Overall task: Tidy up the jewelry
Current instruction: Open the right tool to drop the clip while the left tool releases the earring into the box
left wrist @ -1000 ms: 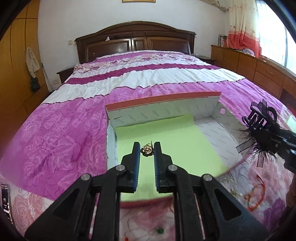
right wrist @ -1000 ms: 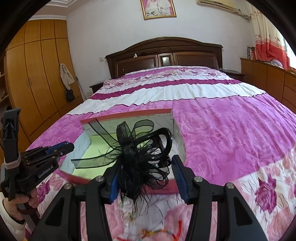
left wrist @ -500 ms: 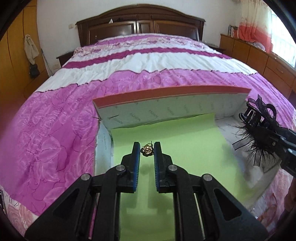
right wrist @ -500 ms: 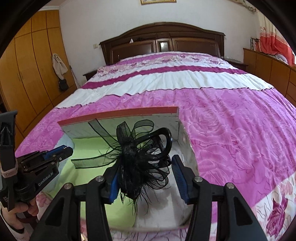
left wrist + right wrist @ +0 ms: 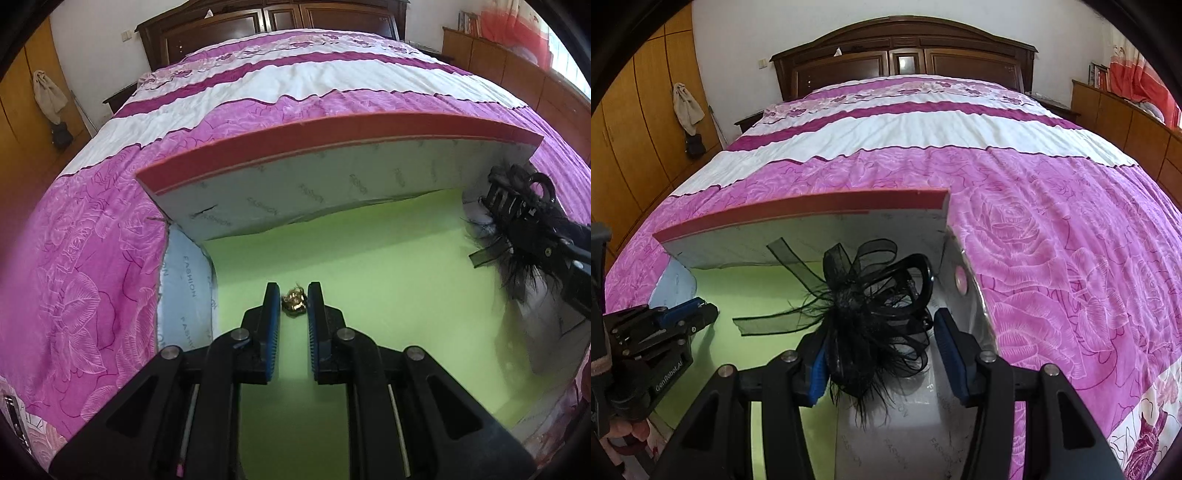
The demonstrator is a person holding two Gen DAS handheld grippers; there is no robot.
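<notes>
Tongs on the left (image 5: 293, 301) pinch a small gold-coloured ornament (image 5: 294, 300) between their blue pads, held just above the green lining (image 5: 369, 266) near the left wall of the open box (image 5: 332, 140). A second ago these tongs looked at the box from outside its near rim, with pink bedspread below them; now they are well inside, and the lining fills the view beneath them. The box's lifted red-edged flap looms much closer than before. On its grey inner face the word "FASHION" is printed repeatedly, and it shows again on the pale left wall (image 5: 188, 295).

Further right, the right tongs (image 5: 882, 347) hold a black hair clip (image 5: 875, 314) trimmed with ribbon loops and feathers; the left pad presses into the feathers, while contact at the right pad cannot be made out. They too have moved in over the box's right part, where grey "FASHION" paper (image 5: 908, 424) lies bare beside the lining. In the right wrist view, the left tool's body reads "GenRobot.AI" (image 5: 668, 376). The box sits on the bed (image 5: 1052, 240).
</notes>
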